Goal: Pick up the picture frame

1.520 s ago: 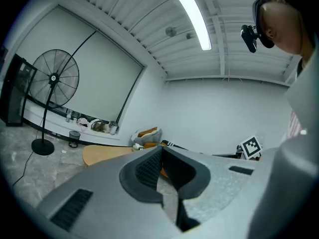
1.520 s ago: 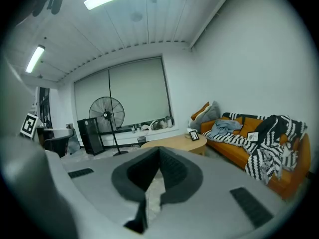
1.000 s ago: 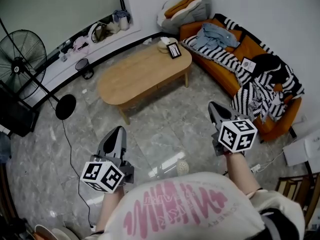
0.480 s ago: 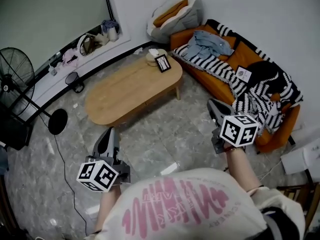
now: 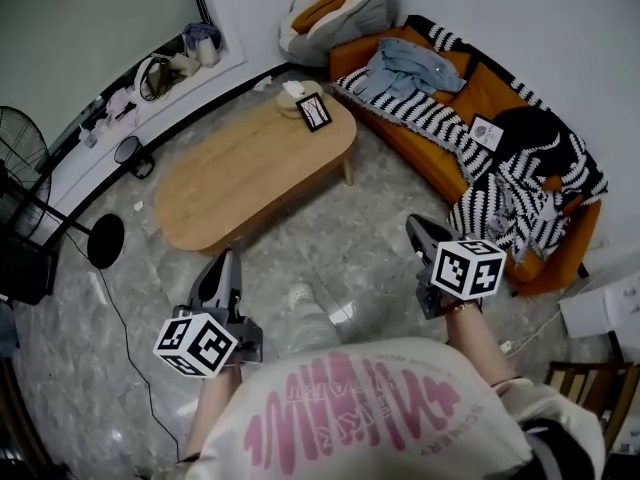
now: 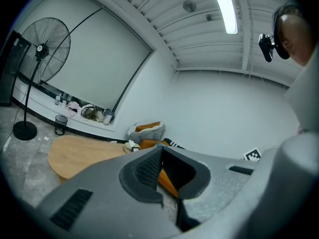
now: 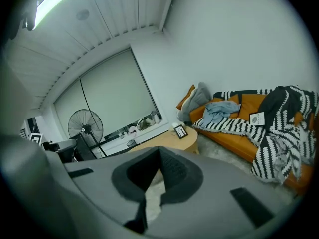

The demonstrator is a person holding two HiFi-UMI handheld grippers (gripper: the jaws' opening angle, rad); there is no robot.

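Grey marble floor [image 5: 350,238] underfoot. Nearest, left gripper [image 5: 228,260] and right gripper [image 5: 416,224], each with jaws pressed together on nothing, well apart above the floor. Beyond, oval wooden table [image 5: 230,178]; picture frame [image 5: 314,113] propped upright at its far right end. Farther right, orange sofa [image 5: 452,148].

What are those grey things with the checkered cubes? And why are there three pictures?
A person holds a grabbing tool in each hand: the left gripper and the right gripper. The cubes are part of them. One picture comes from a camera on the person's head, looking down. The other two come from cameras riding on the grippers. Both grippers are shut and hold nothing. A picture frame stands at the far end of the wooden table, near an orange sofa. Neither gripper has reached it yet.
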